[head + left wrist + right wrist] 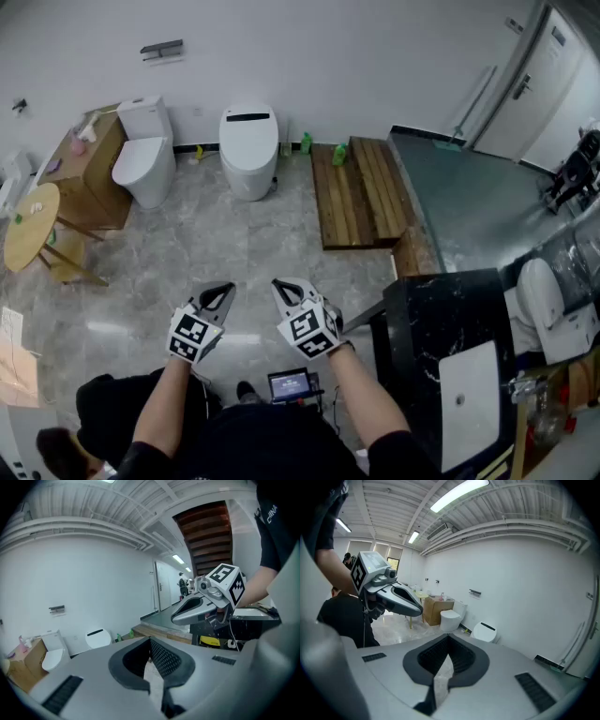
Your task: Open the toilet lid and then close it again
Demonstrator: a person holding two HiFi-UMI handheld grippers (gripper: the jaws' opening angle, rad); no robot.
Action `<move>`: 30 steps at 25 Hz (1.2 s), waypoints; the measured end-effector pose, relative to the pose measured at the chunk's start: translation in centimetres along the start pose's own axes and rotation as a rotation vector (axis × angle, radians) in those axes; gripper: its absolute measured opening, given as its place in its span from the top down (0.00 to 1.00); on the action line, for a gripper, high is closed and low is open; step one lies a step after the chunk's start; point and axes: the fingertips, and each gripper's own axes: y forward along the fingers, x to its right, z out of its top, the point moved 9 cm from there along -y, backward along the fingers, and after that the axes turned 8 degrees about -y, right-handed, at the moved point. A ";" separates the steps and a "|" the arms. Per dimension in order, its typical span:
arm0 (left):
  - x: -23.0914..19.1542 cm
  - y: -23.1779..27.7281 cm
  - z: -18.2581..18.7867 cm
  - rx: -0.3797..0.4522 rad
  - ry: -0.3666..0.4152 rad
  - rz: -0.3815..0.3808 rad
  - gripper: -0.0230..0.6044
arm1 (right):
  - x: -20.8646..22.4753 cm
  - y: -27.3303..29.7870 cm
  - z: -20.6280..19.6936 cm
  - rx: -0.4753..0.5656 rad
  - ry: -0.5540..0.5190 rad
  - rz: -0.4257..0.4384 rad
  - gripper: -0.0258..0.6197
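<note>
Two toilets stand against the far white wall. The rounded white toilet (248, 145) has a black strip on its lid, and the lid lies down. It also shows as the rounded toilet (98, 638) and the rounded toilet (484, 632). To its left is a tank toilet (142, 157), lid also down. My left gripper (225, 289) and right gripper (279, 286) hang side by side in front of my body, far from both toilets. Both are shut and hold nothing. The left gripper's own jaws (150, 641) and the right gripper's own jaws (449, 639) meet with only floor behind them.
A wooden cabinet (89, 173) and a round yellow table (30, 225) stand at the left. A wooden platform (361, 187) and a grey raised floor (469, 206) lie to the right of the toilets. A black counter with a white sink (450, 375) is near my right. Green bottles (306, 142) stand by the wall.
</note>
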 end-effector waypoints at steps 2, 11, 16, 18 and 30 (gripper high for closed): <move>0.1 0.0 -0.1 -0.002 0.000 0.000 0.95 | 0.0 -0.2 0.1 0.002 -0.001 0.000 0.94; 0.1 0.1 -0.4 -0.004 -0.005 0.000 0.95 | 0.1 -0.2 -0.1 0.009 0.018 -0.003 0.94; 0.0 0.3 -0.3 -0.005 -0.005 -0.003 0.95 | 0.2 -0.1 -0.2 0.013 0.032 -0.004 0.94; 0.0 0.4 -0.4 -0.007 -0.002 -0.005 0.95 | 0.3 -0.1 -0.3 0.016 0.032 -0.003 0.94; 0.3 1.8 0.1 -0.009 -0.001 0.003 0.95 | 1.5 -0.1 -1.4 0.021 0.034 0.005 0.94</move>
